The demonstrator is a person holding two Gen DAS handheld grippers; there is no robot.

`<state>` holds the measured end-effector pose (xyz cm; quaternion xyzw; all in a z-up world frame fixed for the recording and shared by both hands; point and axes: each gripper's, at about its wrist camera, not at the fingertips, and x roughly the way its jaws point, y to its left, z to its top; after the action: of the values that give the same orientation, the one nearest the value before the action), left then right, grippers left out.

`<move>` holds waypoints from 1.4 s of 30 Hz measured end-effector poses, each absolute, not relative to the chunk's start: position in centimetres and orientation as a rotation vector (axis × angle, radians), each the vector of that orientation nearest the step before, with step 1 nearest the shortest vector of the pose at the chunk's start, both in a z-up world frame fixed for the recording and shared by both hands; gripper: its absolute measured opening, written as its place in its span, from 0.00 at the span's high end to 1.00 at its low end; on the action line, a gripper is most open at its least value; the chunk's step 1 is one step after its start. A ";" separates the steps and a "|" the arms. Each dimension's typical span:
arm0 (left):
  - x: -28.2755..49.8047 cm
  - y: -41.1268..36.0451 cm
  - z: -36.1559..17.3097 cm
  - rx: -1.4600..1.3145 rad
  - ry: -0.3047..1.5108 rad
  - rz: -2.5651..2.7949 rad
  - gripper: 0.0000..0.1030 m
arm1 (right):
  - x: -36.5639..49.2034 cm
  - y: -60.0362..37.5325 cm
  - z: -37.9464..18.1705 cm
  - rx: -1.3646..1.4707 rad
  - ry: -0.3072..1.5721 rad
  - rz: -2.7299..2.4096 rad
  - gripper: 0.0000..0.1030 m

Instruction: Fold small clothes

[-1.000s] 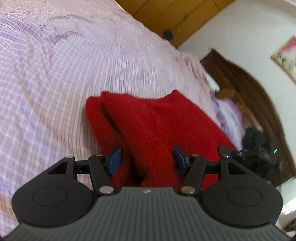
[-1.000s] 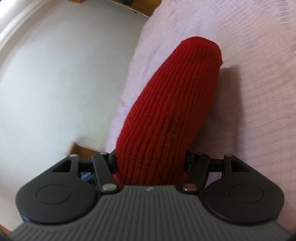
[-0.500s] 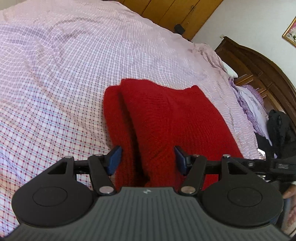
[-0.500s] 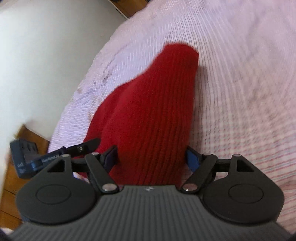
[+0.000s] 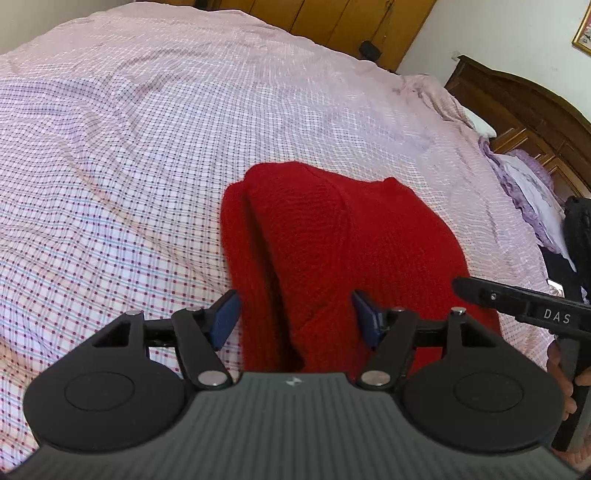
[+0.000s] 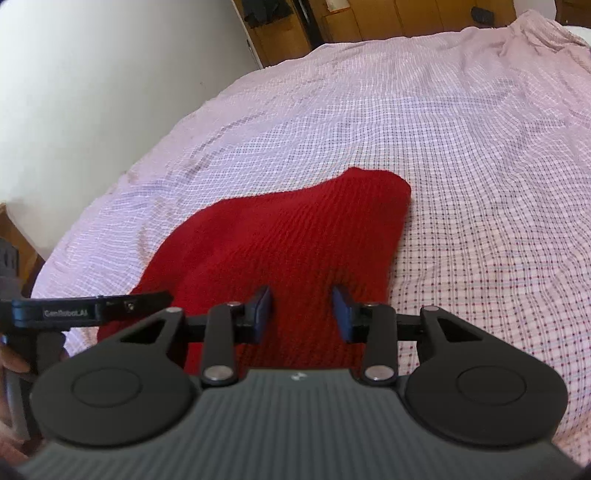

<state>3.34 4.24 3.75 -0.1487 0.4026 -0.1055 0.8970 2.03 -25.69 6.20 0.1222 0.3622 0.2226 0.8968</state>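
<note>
A red knit garment (image 5: 332,236) lies folded on the pink checked bedspread (image 5: 147,147). My left gripper (image 5: 295,319) straddles its near end. The jaws are opening, with the cloth between the blue pads (image 5: 225,317) and no squeeze showing. In the right wrist view the same garment (image 6: 288,236) spreads flat. My right gripper (image 6: 301,312) sits over its near part with the jaws closing. Red cloth lies between the pads (image 6: 341,314) but is not bunched. A black side bar of the other tool (image 5: 517,306) shows at the right edge of the left wrist view.
A dark wooden headboard (image 5: 517,96) and a heap of purple and dark clothes (image 5: 532,192) stand to the right. Wooden wardrobe doors (image 6: 369,18) line the far side. A white wall (image 6: 110,74) runs along the bed's left edge. A hand (image 5: 561,373) holds the other tool's handle.
The right gripper had the garment raised between wide jaws; the garment now lies flat on the bed and those jaws stand narrower. The left gripper's jaws have widened slightly.
</note>
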 end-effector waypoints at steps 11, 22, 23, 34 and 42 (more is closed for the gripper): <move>1.7 2.2 6.3 -0.211 0.803 -0.175 0.29 | -1.2 -25.9 7.9 0.278 0.676 0.419 0.34; -1.8 0.0 8.1 -0.081 0.789 -0.097 0.20 | -6.3 -24.4 9.4 0.193 0.626 0.371 0.20; -2.1 -0.2 8.1 -0.081 0.790 -0.094 0.20 | -6.6 -24.3 9.3 0.190 0.631 0.362 0.20; -5.3 -2.6 6.9 -0.025 0.852 -0.111 0.20 | -8.1 -23.9 7.3 0.200 0.742 0.319 0.20; -4.8 -3.9 3.8 0.004 0.916 -0.076 0.20 | -8.2 -23.2 5.4 0.186 0.796 0.290 0.20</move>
<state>-4.80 -3.92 3.76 0.0019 0.4422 -0.0366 0.8962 -8.19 -23.21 5.45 0.0903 0.3858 0.1403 0.9074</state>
